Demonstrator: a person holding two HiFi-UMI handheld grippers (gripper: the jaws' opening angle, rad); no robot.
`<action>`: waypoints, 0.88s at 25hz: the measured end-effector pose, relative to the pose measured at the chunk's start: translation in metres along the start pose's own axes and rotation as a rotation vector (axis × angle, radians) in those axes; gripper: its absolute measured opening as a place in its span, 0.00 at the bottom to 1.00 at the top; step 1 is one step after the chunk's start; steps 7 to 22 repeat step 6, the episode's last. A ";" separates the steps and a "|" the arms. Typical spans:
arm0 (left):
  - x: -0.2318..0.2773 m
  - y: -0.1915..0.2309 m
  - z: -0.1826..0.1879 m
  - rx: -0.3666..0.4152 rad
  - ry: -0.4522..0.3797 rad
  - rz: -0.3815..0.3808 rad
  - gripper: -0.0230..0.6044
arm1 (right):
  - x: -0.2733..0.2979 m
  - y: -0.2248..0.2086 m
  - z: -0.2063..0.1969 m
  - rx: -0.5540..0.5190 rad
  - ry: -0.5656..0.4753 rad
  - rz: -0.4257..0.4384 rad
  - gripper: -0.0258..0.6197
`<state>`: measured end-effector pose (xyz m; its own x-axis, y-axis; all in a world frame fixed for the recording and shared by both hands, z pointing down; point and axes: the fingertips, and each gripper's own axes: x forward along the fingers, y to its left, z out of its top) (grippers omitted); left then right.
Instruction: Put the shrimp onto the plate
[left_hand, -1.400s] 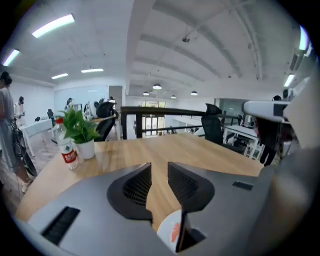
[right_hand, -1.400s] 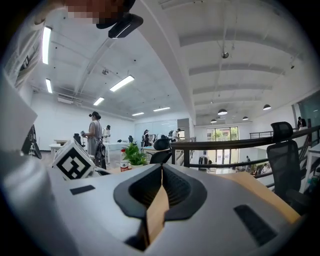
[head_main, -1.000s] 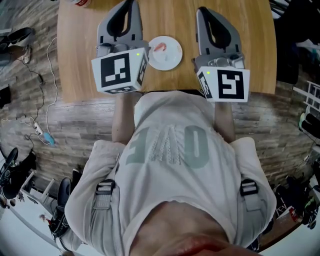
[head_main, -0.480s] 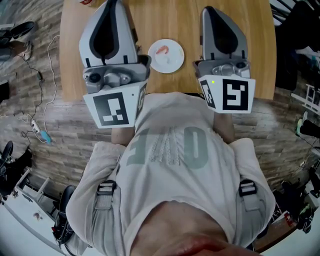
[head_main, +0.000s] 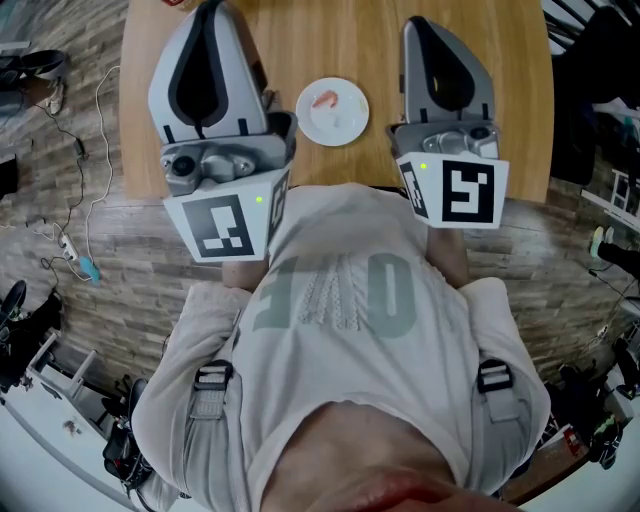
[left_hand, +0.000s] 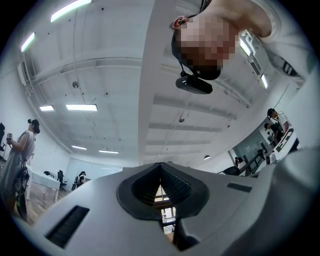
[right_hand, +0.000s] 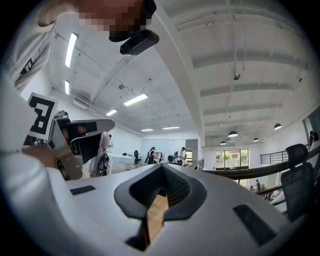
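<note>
A small white plate (head_main: 337, 122) sits on the wooden table (head_main: 350, 40) with the pink shrimp (head_main: 325, 98) lying on its far left part. My left gripper (head_main: 208, 18) is held high to the left of the plate, jaws shut and empty. To the plate's right, my right gripper (head_main: 425, 30) is also shut and holds nothing. Both gripper views tilt up at the ceiling. In the left gripper view my left gripper (left_hand: 160, 167) shows closed tips. In the right gripper view my right gripper (right_hand: 162, 170) shows a sliver of table through its jaws. Neither view shows plate or shrimp.
A red object (head_main: 175, 3) pokes in at the table's far left edge. The table's near edge runs just in front of my body. Cables (head_main: 80, 265) lie on the plank floor to the left. Distant people stand in the office behind.
My left gripper has risen toward the camera and moved left, away from the plate. The right gripper shifted only slightly. The shrimp stays on the plate.
</note>
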<state>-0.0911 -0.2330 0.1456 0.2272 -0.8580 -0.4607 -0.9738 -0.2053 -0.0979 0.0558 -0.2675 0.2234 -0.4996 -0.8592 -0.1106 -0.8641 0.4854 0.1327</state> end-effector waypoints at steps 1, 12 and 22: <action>0.000 -0.001 0.001 0.004 -0.002 0.000 0.05 | 0.000 0.000 -0.001 0.001 0.001 0.000 0.07; 0.013 -0.005 0.007 0.035 0.000 -0.014 0.05 | 0.003 -0.003 -0.004 0.004 0.008 0.004 0.07; 0.013 -0.005 0.007 0.035 0.000 -0.014 0.05 | 0.003 -0.003 -0.004 0.004 0.008 0.004 0.07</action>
